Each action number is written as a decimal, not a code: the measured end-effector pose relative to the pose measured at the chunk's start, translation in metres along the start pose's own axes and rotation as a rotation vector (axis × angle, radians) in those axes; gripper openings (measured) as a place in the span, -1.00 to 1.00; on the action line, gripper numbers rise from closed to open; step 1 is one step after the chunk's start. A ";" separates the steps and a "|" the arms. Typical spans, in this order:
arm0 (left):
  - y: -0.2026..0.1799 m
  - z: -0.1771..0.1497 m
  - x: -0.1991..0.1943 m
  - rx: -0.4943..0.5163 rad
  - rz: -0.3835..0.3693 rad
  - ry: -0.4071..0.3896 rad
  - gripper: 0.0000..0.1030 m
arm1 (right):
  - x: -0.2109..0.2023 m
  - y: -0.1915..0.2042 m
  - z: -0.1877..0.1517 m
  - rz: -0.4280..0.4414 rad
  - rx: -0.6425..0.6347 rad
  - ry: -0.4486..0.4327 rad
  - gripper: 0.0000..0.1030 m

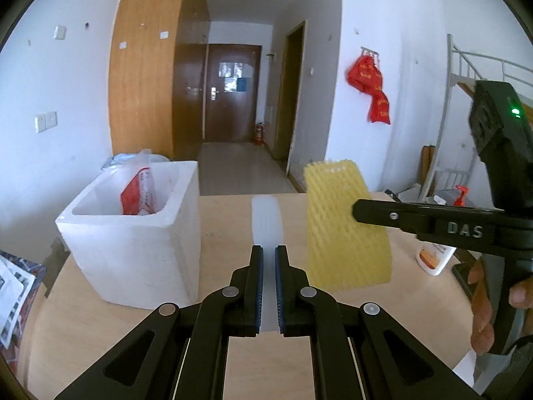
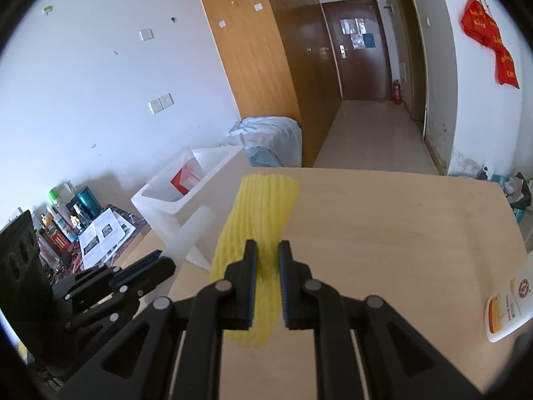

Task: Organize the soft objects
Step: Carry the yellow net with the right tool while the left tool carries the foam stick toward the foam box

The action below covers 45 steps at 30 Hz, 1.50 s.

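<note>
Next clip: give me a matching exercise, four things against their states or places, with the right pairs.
Things:
1. yellow foam net
2. white foam strip
3. white foam box
4. lotion bottle

States:
A. lying at the table's right edge
B. held in the left claw
C. holds a red and clear bag
D. held in the right claw

Pairs: 1-D, 2-B, 3-C, 4-A

Your left tool [image 1: 268, 260]: matte black linkage, silver round pivot rivets, blue ribbed pads [image 1: 259, 286] on inner finger faces. Your right tool [image 2: 267, 260]: same black build, silver pivots, blue pads; raised "DAS" lettering on side, small silver screw, green LED lit on housing. Your right hand [image 1: 489, 303]: bare skin, fingers showing.
</note>
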<state>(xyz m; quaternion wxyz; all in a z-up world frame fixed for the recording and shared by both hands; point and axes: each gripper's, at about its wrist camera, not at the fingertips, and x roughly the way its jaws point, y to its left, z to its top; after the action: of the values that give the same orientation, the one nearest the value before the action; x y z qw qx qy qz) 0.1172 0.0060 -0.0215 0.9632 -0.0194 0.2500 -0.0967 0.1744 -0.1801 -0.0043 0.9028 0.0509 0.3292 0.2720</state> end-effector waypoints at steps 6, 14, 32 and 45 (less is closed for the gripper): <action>0.004 0.002 -0.008 -0.006 0.015 -0.020 -0.86 | -0.010 0.009 0.002 0.015 -0.014 -0.022 -0.70; 0.014 0.013 -0.030 -0.017 0.058 -0.072 -0.86 | -0.018 0.033 0.005 0.051 -0.062 -0.059 -0.70; 0.067 0.049 -0.041 -0.054 0.182 -0.149 -0.86 | 0.017 0.091 0.049 0.121 -0.134 -0.098 -0.70; 0.125 0.078 0.021 -0.111 0.247 -0.118 -0.86 | 0.055 0.097 0.067 0.119 -0.151 -0.078 -0.70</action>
<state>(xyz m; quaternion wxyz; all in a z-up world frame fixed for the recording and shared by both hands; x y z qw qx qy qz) 0.1946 0.1235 0.0258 0.9782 -0.0473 0.1985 0.0376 0.2072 -0.0631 0.0431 0.8984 0.0126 0.2686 0.3472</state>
